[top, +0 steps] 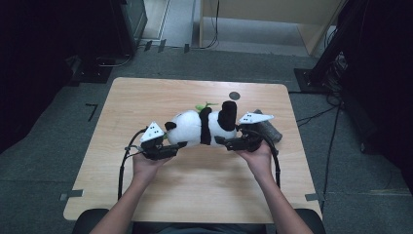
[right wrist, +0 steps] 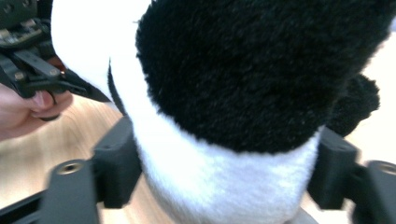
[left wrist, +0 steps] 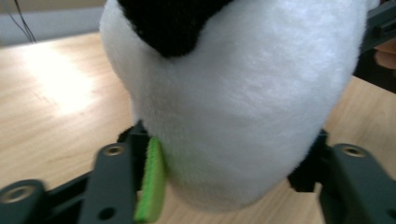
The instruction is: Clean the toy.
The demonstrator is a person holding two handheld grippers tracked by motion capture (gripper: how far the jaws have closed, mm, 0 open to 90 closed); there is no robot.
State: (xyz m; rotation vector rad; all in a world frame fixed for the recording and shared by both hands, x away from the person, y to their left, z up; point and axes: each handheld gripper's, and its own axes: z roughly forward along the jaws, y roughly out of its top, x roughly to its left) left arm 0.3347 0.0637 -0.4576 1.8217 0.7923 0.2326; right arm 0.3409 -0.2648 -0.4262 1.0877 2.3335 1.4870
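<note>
A black-and-white panda plush (top: 192, 127) lies on its side across the middle of the wooden table (top: 195, 190), a green leaf (top: 204, 106) sticking out behind it. My left gripper (top: 176, 146) is at its white head end. In the left gripper view the white fur (left wrist: 243, 107) bulges between both jaws of the left gripper (left wrist: 224, 163), beside a green pad (left wrist: 152, 186). My right gripper (top: 221, 141) is at the plush's black-limbed end. The right gripper view has fur (right wrist: 243, 70) wedged between the jaws of the right gripper (right wrist: 224, 172), touching both.
A grey object (top: 268, 127) lies on the table just behind my right hand. A small dark disc (top: 234, 95) sits near the far edge. Dark equipment and cables stand on the floor to the left and right of the table.
</note>
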